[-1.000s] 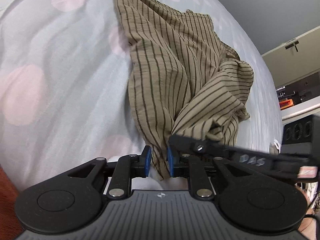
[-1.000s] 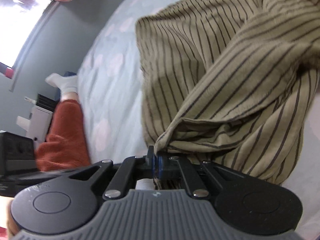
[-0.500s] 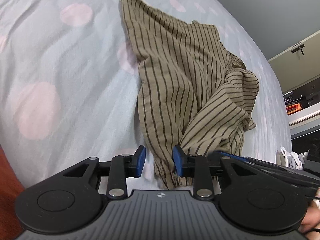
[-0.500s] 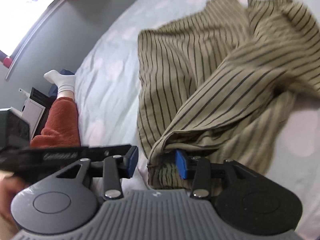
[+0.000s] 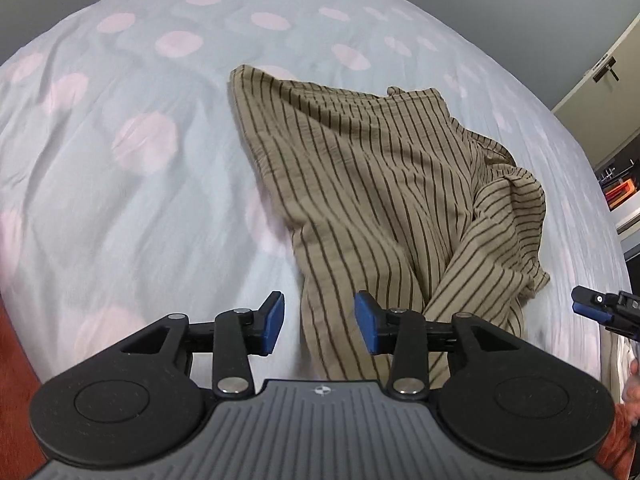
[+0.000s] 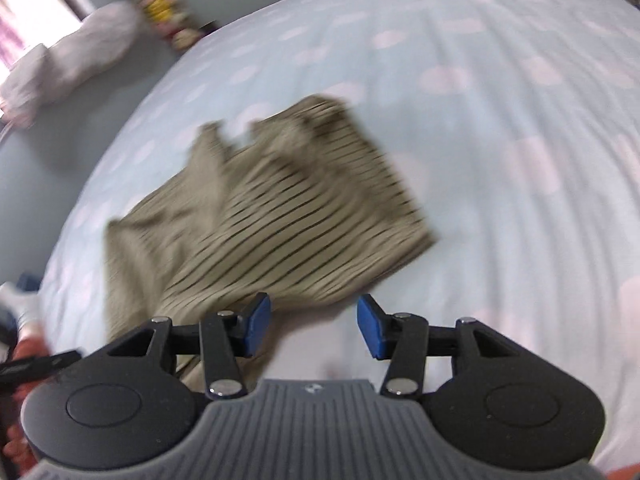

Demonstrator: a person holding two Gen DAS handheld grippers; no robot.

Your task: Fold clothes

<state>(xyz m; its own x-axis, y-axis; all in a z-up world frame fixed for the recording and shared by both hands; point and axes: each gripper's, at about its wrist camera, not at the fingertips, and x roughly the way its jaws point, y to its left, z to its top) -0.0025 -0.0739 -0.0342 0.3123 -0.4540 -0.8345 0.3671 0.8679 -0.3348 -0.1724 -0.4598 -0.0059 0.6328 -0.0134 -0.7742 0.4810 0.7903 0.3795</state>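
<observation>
An olive-tan garment with thin dark stripes (image 5: 372, 200) lies partly folded and rumpled on the bed; the right wrist view shows it blurred (image 6: 280, 216). My left gripper (image 5: 319, 323) is open and empty, raised just over the garment's near edge. My right gripper (image 6: 313, 323) is open and empty, above the bed sheet at the garment's near right side. Its fingertip shows at the right edge of the left wrist view (image 5: 592, 308).
The bed has a pale blue sheet with pink dots (image 5: 140, 148). A cabinet and shelves (image 5: 600, 92) stand to the right. A person's red trousers and white sock (image 6: 20, 312) are at the left. White bundles (image 6: 60, 68) lie by a window.
Both grippers opened and let go of the garment's near edge, then drew back and up. The garment now rests on the bed. The right wrist view has swung and is blurred.
</observation>
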